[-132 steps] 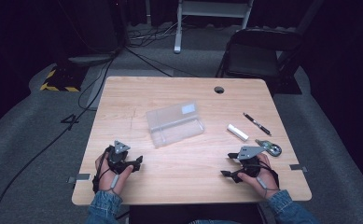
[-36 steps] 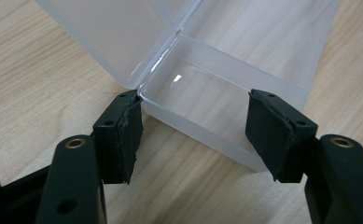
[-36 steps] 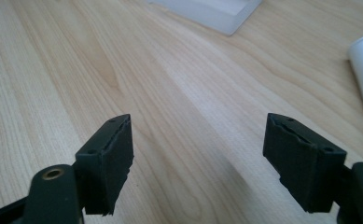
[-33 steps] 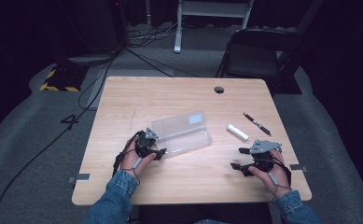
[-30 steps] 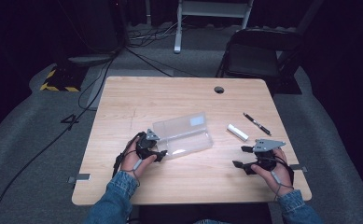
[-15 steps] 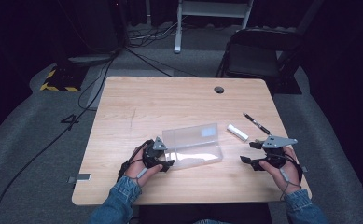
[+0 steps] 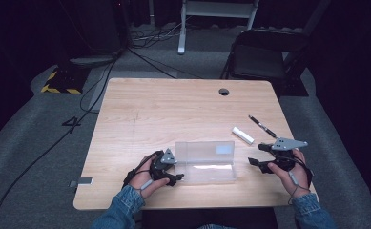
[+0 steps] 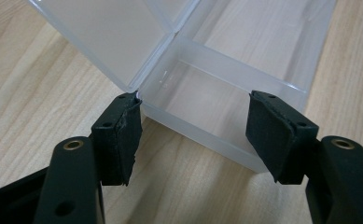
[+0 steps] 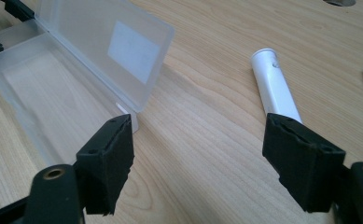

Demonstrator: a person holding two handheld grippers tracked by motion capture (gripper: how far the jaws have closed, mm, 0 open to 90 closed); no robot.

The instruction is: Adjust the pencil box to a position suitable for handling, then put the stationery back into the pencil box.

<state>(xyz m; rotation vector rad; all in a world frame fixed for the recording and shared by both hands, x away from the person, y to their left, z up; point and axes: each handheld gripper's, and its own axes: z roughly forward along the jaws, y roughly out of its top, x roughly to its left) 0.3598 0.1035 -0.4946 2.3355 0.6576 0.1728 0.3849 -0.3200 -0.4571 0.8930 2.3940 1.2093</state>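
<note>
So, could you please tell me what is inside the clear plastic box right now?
The clear plastic box stands open with its lid raised. Nothing lies inside; the wooden table shows through its floor. The end by the left tool is partly hidden in the right gripper view.

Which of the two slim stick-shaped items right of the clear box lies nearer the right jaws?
The white plastic cylinder, lying just ahead of the right gripper; the black pen lies farther out toward the table's edge.
</note>
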